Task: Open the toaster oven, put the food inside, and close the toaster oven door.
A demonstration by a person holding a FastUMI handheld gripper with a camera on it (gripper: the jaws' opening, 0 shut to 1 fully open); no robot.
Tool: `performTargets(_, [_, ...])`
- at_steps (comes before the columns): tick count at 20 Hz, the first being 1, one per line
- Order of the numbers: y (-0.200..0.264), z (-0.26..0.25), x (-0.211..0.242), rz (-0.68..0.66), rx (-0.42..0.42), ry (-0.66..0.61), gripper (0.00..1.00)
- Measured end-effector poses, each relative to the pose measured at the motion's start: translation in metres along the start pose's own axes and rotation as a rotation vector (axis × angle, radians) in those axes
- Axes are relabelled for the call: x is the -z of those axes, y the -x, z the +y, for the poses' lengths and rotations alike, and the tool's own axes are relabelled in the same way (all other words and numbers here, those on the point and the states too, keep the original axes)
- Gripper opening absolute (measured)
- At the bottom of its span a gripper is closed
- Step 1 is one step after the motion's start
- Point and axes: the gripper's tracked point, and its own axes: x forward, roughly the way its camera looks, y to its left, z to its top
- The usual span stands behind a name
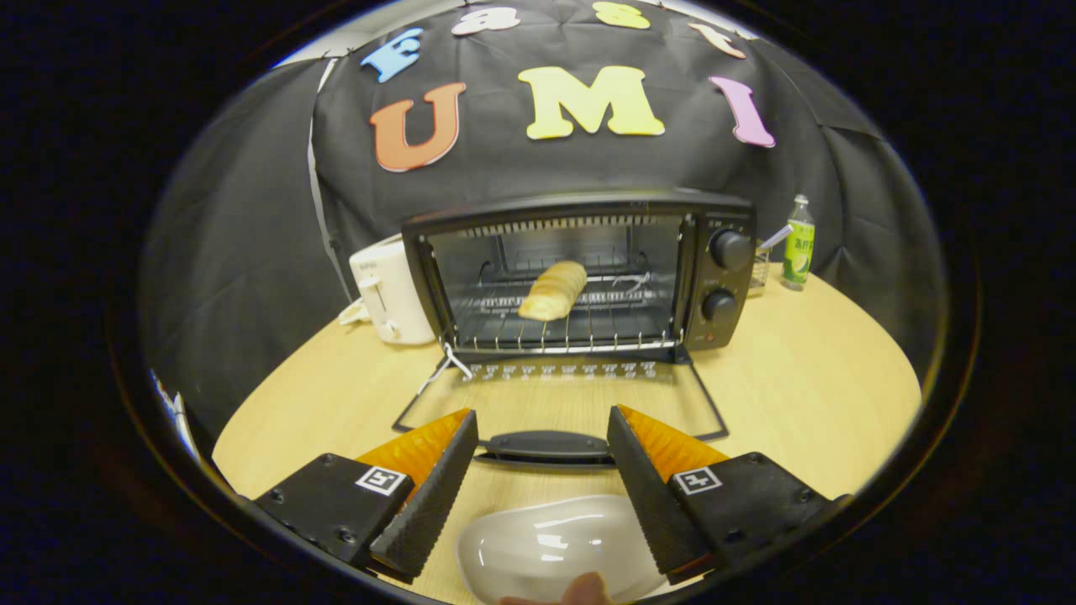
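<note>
The black toaster oven stands on the wooden table with its glass door folded flat down toward me. A golden bread roll lies on the wire rack inside the oven. The door's black handle sits between my two fingertips, slightly beyond them. My gripper is open, with nothing pressed between its fingers. A white oval dish lies bare on the table below the fingers.
A white pop-up toaster stands left of the oven. A green bottle and a small glass with a utensil stand to the oven's right. A fingertip shows at the dish's near rim.
</note>
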Motion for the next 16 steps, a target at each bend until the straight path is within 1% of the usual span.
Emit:
performTargets(2, [-0.001,0.001,-0.006,-0.029,0.025,0.037,1.0])
performTargets(3, [-0.002,0.003,-0.001,-0.004,0.027,0.04,1.0])
performTargets(7, [0.009,0.006,0.011,-0.012,0.041,0.04,1.0])
performTargets(9, [0.01,0.006,0.028,0.027,0.037,0.03,1.0])
performTargets(12, [0.002,0.0,0.046,0.104,0.072,0.015,1.0])
performTargets(16, [0.0,-0.001,0.043,0.165,0.124,0.083,1.0])
